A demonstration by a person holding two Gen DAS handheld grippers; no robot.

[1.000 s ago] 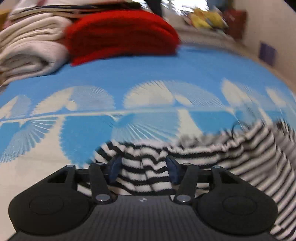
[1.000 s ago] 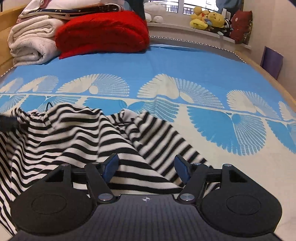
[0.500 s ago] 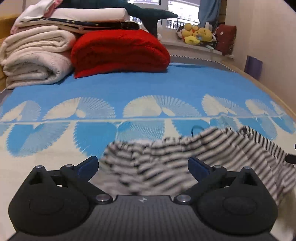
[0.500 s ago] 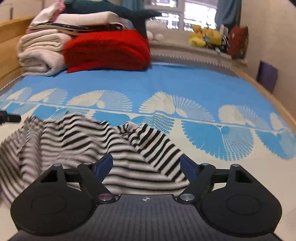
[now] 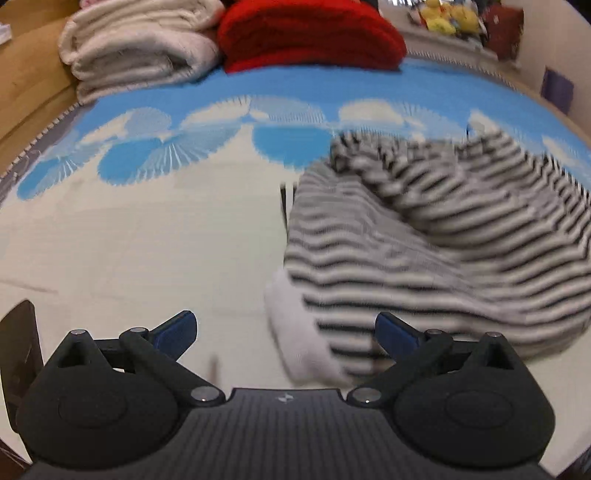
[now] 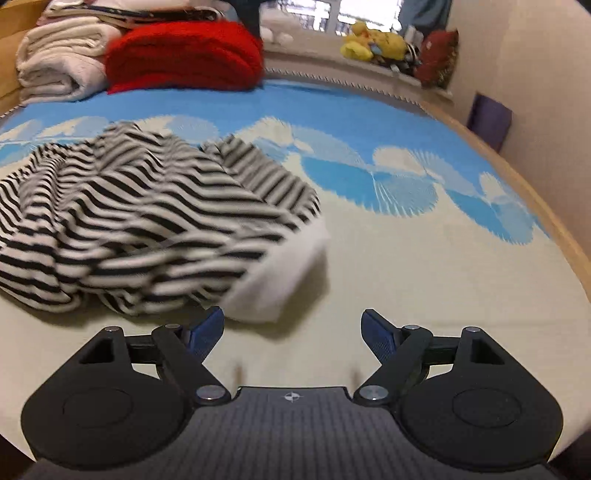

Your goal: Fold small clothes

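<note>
Over the bedspread (image 5: 155, 240), both grippers tilt downward, fingers apart, flanking the striped garment (image 5: 424, 236).

A bed cover (image 6: 369, 110), blue with pale fan shapes and cream toward the near edge, spreads across the whole surface. At its far left corner sit folded white blankets (image 6: 59, 62) beside a folded red blanket (image 6: 184, 55). Behind them a bright window (image 6: 365, 11) lights a sill holding soft toys (image 6: 373, 44) (mostly yellow). A pale wall (image 6: 517, 55) runs along the right edge.
</note>
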